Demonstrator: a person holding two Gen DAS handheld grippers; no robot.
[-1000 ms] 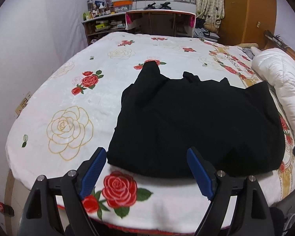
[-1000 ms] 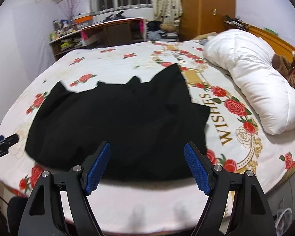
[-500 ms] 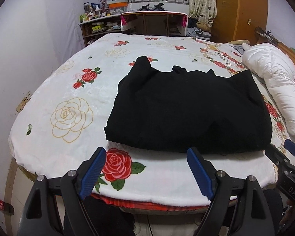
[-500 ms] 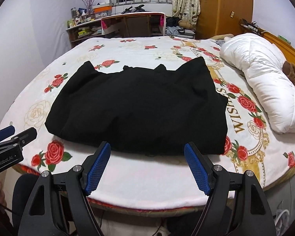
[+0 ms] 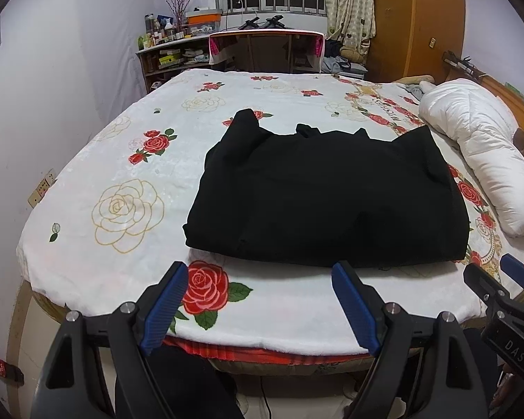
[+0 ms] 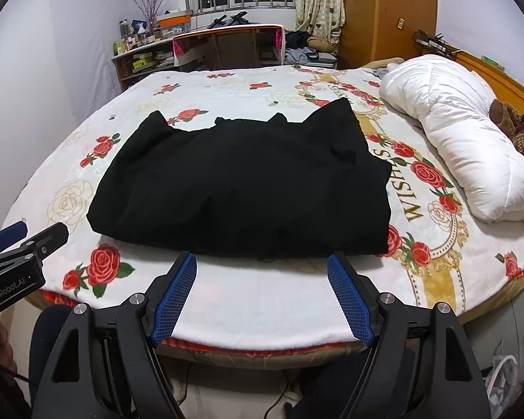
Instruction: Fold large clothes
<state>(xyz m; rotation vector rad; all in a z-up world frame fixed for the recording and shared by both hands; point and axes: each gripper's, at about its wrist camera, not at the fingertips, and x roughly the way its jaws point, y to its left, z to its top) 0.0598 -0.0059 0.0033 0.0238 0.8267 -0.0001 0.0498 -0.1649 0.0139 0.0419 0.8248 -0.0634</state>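
Left wrist view: my left gripper (image 5: 258, 300) fills the lower centre of the frame, its blue-padded jaws spread wide with nothing between them, only the near edge of the bed (image 5: 87, 174) showing in the gap. A black garment (image 5: 325, 202), folded into a broad flat block, lies in the middle of the frame on the rose-printed white blanket, apart from both grippers; two corners stick up along its far edge. At the lower right of the frame, part of my right gripper (image 5: 496, 272) shows beside the bed's edge. A white duvet (image 5: 485, 153) is bunched at the right edge of the frame, and a desk (image 5: 265, 49) stands under the window at the top. Right wrist view: my right gripper (image 6: 262, 293) sits at the lower centre, jaws likewise wide apart and empty, pointing at the near edge of the garment (image 6: 244, 181) without touching it. At the left edge my left gripper (image 6: 28, 234) juts in. A teddy bear (image 6: 517, 122) rests at the right edge, beside the duvet (image 6: 464, 139).
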